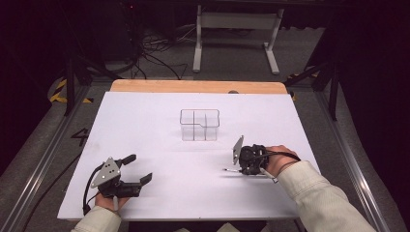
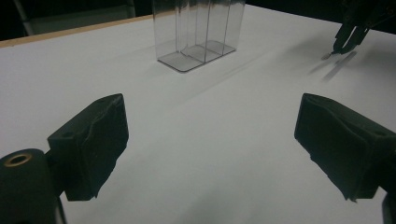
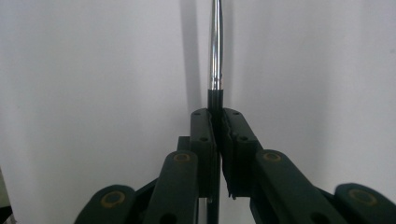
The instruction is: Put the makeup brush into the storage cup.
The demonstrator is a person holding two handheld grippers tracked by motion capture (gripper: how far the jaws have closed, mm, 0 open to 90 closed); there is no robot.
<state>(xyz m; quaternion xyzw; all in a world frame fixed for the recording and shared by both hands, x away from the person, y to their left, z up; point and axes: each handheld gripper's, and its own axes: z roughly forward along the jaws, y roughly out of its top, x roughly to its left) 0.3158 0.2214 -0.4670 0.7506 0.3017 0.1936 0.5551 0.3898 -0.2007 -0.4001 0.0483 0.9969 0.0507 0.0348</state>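
I see the pen (image 3: 215,51), silver barrel with a black end, clamped between the closed jaws of the right gripper (image 1: 244,163), low over the white table (image 1: 159,125) at its right side. The clear divided container (image 1: 199,124) stands upright near the table's middle, well apart. The left gripper (image 1: 137,170) rests near-left, jaws spread wide, holding nothing.

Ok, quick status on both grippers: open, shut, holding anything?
Left gripper: open, jaws wide apart, holding nothing.
Right gripper: shut on a thin pen-like tool with a silver shaft.
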